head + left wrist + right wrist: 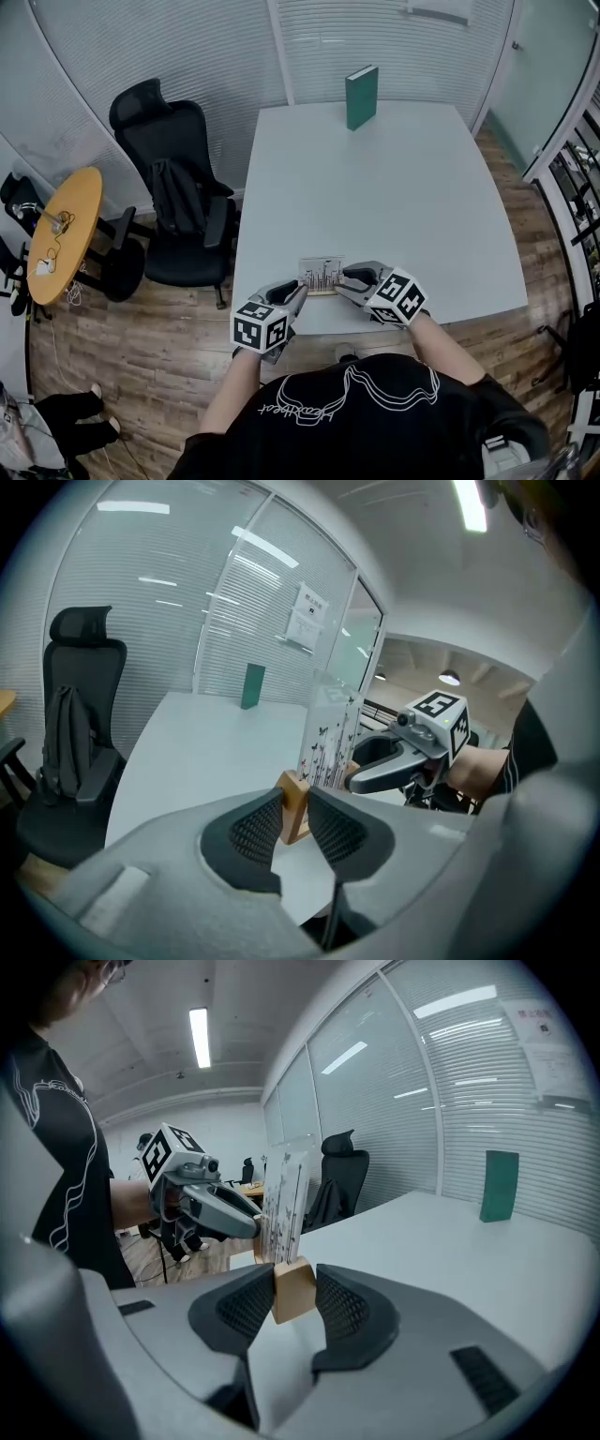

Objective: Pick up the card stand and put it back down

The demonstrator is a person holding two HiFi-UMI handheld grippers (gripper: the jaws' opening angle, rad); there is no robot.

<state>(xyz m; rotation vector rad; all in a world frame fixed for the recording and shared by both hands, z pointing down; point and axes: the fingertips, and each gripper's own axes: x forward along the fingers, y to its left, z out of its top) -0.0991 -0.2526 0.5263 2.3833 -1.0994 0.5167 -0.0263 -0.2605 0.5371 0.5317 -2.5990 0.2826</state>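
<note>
green book: upright, far end, white table | black chair: beside it | orange table: far left

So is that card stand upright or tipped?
Upright: the card stand has its clear panel rising straight from the wooden base, held by the left gripper and right gripper.

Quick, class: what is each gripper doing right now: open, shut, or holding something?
Left gripper: shut on one end of the stand.
Right gripper: shut on the other end of the stand.

i see a white table on a wood floor, a black office chair, and blind-covered glass walls.
</note>
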